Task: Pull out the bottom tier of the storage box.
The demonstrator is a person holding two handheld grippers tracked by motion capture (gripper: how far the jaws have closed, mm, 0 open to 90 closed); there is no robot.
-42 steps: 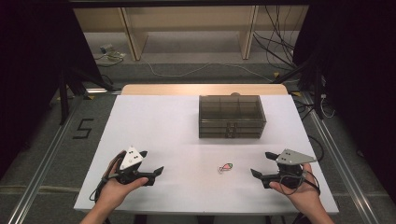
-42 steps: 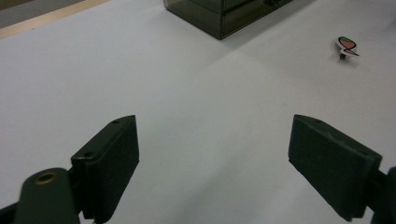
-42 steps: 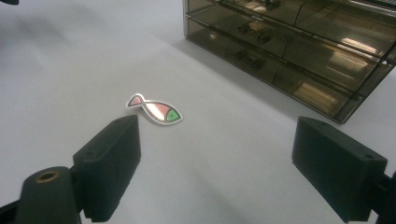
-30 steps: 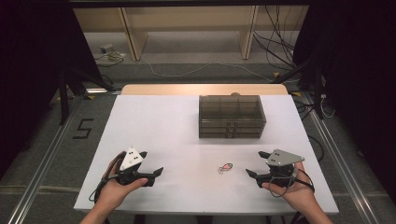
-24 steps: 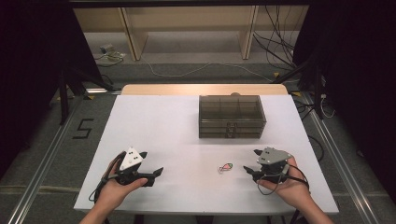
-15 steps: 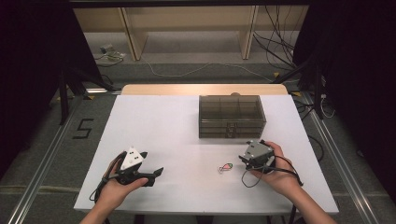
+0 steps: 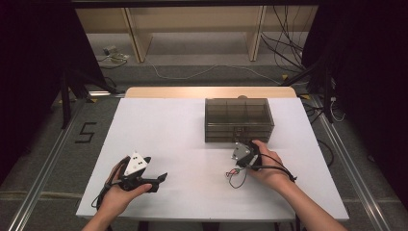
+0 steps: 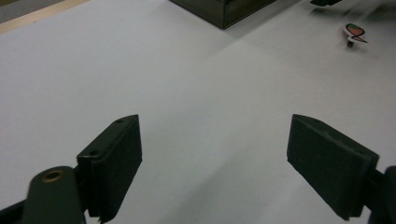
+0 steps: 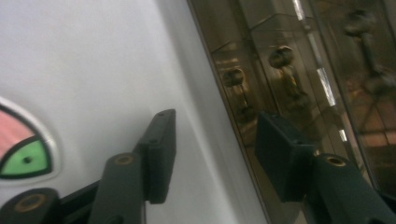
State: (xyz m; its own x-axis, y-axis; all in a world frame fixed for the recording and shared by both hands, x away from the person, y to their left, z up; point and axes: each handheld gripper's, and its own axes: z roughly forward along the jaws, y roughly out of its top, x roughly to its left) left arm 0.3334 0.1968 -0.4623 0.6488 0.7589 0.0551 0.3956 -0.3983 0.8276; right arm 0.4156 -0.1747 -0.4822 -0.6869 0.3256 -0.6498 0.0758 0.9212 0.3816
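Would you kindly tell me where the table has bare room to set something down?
The table is bare left of the drawer box, behind the left gripper. It is crowded in front of the box, around the right gripper and sticker.

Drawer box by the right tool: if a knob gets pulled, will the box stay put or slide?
The drawer box looks like thin smoked plastic, so probably light. It sits free on the smooth white table, so it may slide toward the pull. Its low, wide shape makes tipping unlikely. The small knobs could slip from the pads.
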